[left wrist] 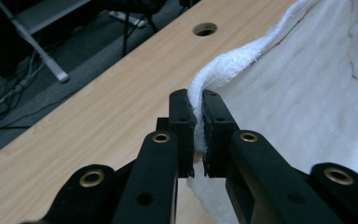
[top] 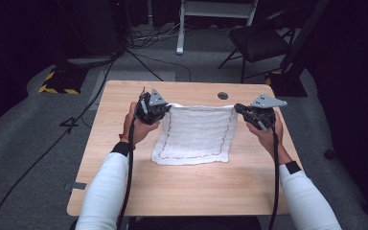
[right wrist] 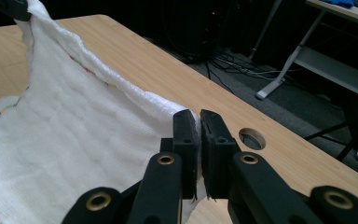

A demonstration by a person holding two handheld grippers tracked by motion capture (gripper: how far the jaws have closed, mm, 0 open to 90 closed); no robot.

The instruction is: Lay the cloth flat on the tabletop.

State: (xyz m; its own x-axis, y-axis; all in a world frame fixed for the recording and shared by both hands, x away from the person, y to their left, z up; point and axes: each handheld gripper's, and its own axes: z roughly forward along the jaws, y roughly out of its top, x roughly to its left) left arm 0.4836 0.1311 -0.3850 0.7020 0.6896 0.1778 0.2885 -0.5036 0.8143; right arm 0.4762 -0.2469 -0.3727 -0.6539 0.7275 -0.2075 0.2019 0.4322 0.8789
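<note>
Both jaws clenched on white cloth (top: 195, 134) corners: left gripper (top: 165, 111), right gripper (top: 240, 109); no legible writing.

The white waffle-textured cloth (top: 195, 134) carries a thin stitched line just inside its edges, running red, orange and green in places. The light wooden table (top: 124, 158) under it shows a pale tan grain, with a dark round hole (top: 223, 96) near its far edge. The person's sleeves (top: 106, 191) are white with black cuffs. On the grey floor at far left lies a black block with yellow-and-black hazard stripes (top: 57, 82). The folding chair (top: 258, 40) at far right is black.
</note>
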